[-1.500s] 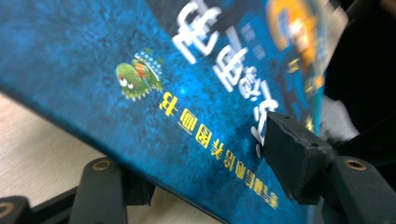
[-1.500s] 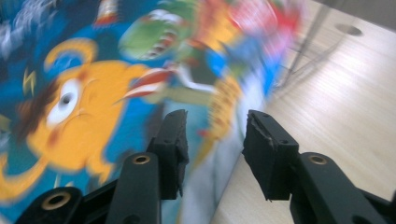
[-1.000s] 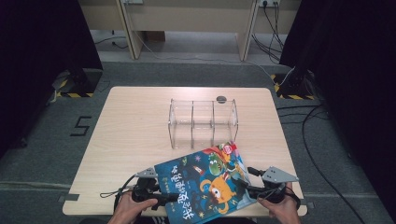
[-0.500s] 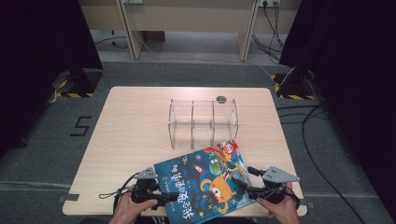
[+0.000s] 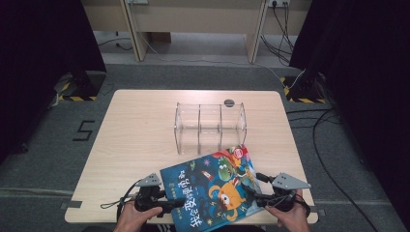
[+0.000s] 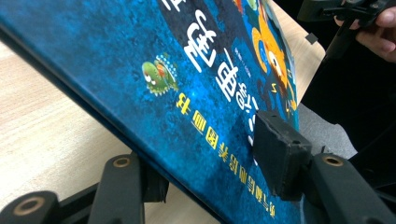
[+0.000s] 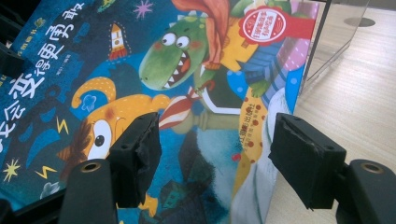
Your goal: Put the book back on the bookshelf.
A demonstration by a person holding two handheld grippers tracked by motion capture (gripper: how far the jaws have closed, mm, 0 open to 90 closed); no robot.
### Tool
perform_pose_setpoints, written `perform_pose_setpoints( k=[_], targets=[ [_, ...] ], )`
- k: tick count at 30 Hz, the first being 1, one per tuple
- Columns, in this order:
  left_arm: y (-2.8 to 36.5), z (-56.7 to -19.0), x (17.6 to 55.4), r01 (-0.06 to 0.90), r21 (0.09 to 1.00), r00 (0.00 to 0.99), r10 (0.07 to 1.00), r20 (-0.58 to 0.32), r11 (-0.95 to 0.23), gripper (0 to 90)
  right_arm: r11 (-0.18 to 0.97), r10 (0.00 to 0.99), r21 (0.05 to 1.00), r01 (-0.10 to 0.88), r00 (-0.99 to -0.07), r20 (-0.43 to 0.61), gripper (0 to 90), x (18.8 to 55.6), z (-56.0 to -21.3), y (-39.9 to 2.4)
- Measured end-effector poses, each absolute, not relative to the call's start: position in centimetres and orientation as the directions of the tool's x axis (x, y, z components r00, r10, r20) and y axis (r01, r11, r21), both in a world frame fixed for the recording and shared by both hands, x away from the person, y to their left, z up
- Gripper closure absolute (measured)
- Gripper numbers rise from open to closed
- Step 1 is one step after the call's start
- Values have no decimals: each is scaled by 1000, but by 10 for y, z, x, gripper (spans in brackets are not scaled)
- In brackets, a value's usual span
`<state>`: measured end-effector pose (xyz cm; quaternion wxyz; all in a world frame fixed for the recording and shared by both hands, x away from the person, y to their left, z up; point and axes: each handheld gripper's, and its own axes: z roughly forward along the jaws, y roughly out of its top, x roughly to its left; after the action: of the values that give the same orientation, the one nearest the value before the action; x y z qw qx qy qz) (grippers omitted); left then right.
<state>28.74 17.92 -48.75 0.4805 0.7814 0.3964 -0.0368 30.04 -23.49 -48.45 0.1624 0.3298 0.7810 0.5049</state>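
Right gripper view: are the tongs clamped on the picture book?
No: the right tongs stand open, with both pads apart from the picture book, whose edge lies in the gap between them.

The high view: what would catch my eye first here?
A bright blue picture book with cartoon monsters lies at the table's near edge. The left gripper has just been closing, its jaws on either side of the book's edge; the right gripper stands open over its other side. Behind it stands a clear rack with three compartments.
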Motion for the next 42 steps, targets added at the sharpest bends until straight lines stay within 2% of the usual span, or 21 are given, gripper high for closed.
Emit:
perform_pose_setpoints(
  k=[7,22,27,37,42],
  targets=[
    [178,-484,286,639,738,689,588,-424,-218,496,276,657,895,350,-749,90,316,292,-482,-227],
    [178,-481,286,650,739,678,572,-461,-175,496,275,645,895,352,-758,100,302,282,-482,-224],
    [179,-480,286,667,732,662,560,-499,-137,491,273,645,895,352,-758,101,293,278,-481,-224],
    [177,-477,285,649,750,668,567,-482,-127,486,278,637,895,348,-764,99,272,265,-480,-221],
    [177,-475,285,657,748,658,557,-507,-96,484,286,629,893,348,-771,99,264,256,-479,-219]
  ],
)
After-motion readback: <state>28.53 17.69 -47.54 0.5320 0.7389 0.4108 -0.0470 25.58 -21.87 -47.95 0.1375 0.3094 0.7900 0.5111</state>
